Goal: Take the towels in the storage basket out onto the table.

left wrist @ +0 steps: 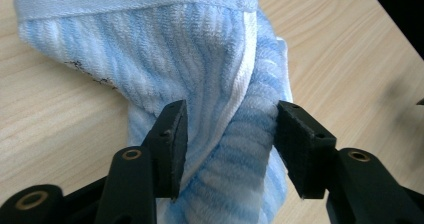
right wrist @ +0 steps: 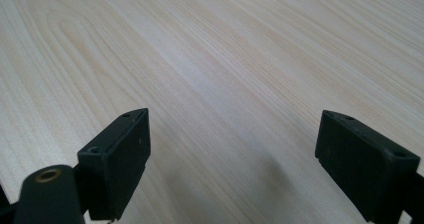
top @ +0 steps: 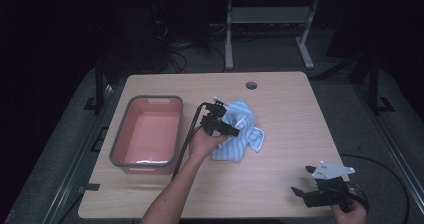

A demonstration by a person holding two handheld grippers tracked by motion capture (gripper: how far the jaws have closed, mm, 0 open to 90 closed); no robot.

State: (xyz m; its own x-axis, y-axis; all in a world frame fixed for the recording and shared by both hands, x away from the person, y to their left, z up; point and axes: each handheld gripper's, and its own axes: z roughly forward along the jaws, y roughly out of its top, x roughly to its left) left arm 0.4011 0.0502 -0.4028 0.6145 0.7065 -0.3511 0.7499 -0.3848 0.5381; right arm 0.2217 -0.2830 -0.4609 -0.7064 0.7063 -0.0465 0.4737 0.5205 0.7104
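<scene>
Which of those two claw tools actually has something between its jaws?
The left gripper, at the blue striped towel: a fold of cloth sits between its jaws. The right gripper, near the table's front corner, has bare wood between open jaws.

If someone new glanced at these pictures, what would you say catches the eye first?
Most striking is the crumpled blue-and-white striped towel at the middle of the wooden table, with the left claw straddling a raised fold of it. To its left sits a grey-rimmed pink tub, while the right claw waits open near the table's front right corner.
</scene>
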